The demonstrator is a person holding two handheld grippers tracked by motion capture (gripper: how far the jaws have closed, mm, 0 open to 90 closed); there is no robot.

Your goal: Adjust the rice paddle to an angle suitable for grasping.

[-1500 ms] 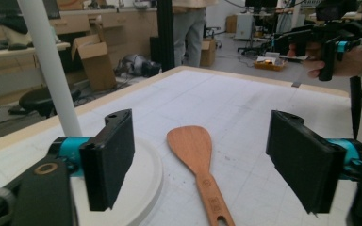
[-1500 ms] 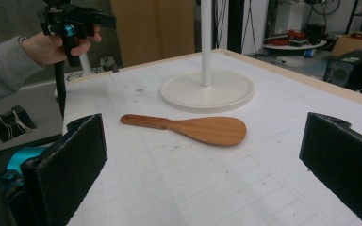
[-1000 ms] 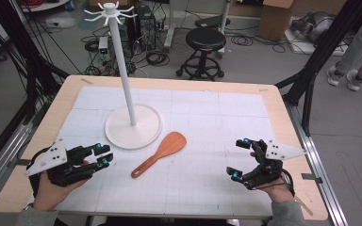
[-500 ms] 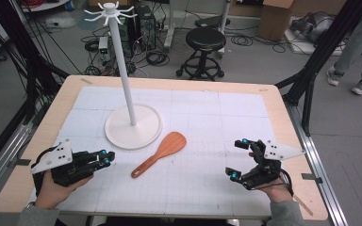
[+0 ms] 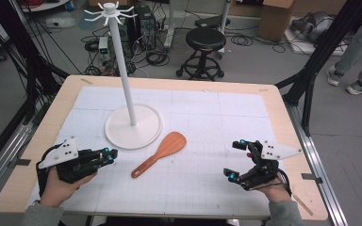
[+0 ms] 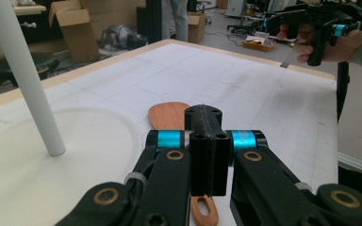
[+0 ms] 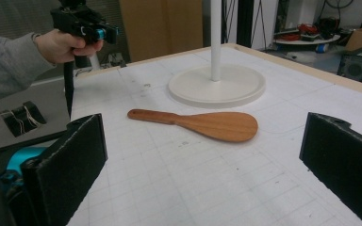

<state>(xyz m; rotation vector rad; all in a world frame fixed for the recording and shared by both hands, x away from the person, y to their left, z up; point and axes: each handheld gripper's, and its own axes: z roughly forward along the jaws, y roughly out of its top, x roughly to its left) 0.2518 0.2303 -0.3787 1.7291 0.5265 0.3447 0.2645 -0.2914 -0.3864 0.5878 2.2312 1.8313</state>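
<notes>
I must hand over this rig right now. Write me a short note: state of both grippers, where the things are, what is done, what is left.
Left gripper: jaws shut, nothing between them, low over the table's near left part, pointing toward the spatula handle.
Right gripper: jaws open, empty, at the near right.
Wooden spatula: flat on the mat in the middle, blade toward the stand, touched by neither gripper.
White hook stand: upright, behind the spatula, hooks bare.
Done: nothing picked up.
Left: probably grasp the spatula; reopen the left jaws first.

Floor: grey concrete point(image 5: 245, 66), strewn with black cables point(image 5: 155, 56).
Furniture: black round stool point(image 5: 206, 40) beyond the bench point(image 5: 283, 117).
Frame: black struts point(image 5: 327, 44) rising at both sides.
Storage: cardboard box point(image 5: 275, 19) far right.
</notes>
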